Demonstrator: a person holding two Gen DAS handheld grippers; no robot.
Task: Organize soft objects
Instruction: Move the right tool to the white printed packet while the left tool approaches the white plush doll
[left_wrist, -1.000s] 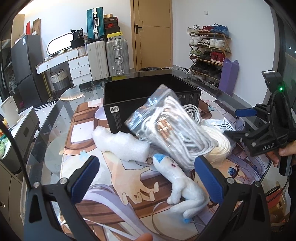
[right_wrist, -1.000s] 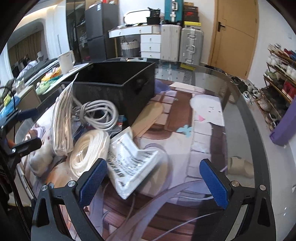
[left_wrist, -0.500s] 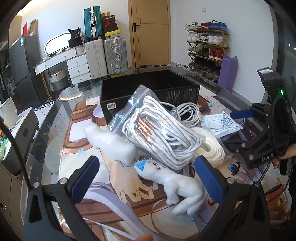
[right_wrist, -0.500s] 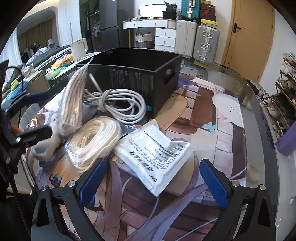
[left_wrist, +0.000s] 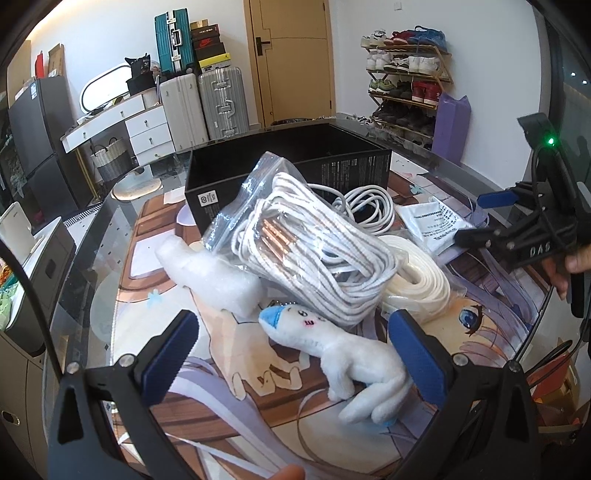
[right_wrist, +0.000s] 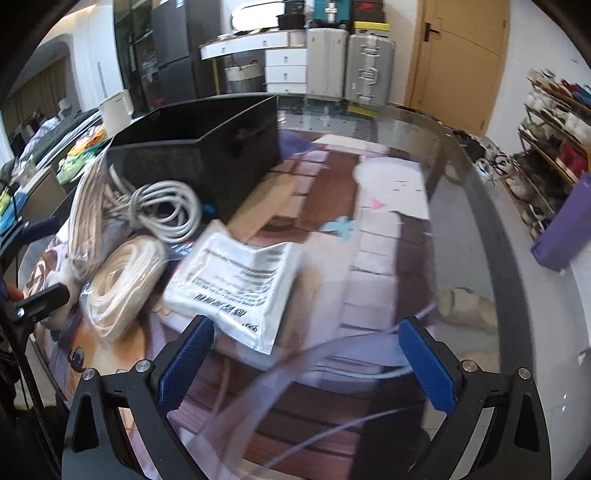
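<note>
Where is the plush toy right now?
In the left wrist view, the plush toy lies on the mat between the open left claw fingers, just in front of the bagged rope.

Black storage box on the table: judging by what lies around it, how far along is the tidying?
Done: nothing visibly; no items show in the black storage box. In hand: nothing; left gripper and right gripper are open. Left: white plush toy, bagged white striped cord, cream coil, grey cable, printed packet.
</note>
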